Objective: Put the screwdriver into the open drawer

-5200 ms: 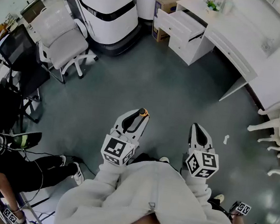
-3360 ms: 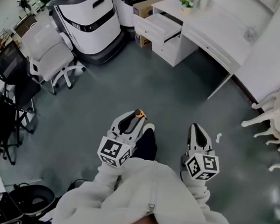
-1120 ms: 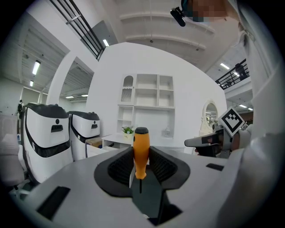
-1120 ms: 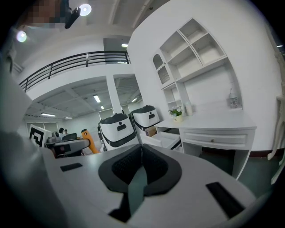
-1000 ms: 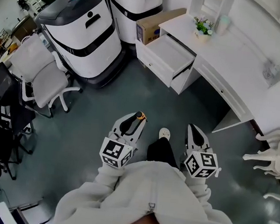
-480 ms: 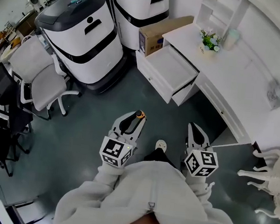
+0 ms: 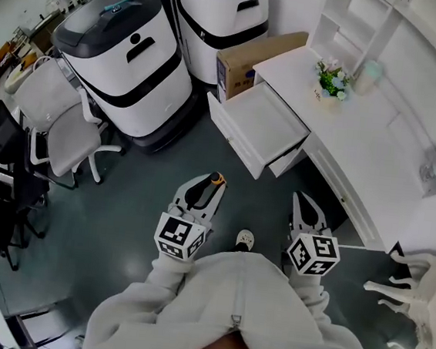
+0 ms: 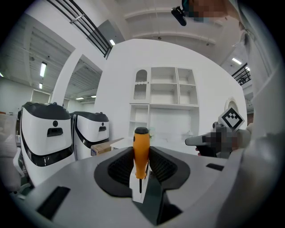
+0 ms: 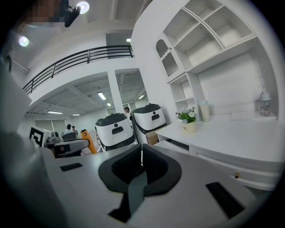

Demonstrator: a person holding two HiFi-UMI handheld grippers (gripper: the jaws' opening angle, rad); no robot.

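The left gripper [image 7: 207, 186] jaws clench the orange-handled screwdriver [image 8: 141, 149], its handle poking past their tips. The right gripper [image 9: 141, 153] jaws are closed and empty. The open drawer [image 7: 266, 122] lies ahead of both, so carry the tool over it before releasing.

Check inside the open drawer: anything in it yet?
The visible white bottom of the open drawer is bare. Its rear runs under the desk top, so that part is hidden. The screwdriver is clamped in the left tongs.

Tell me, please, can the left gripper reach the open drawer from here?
Probably not yet: the left gripper, shut on the screwdriver, is short of the open drawer, but only floor lies between.
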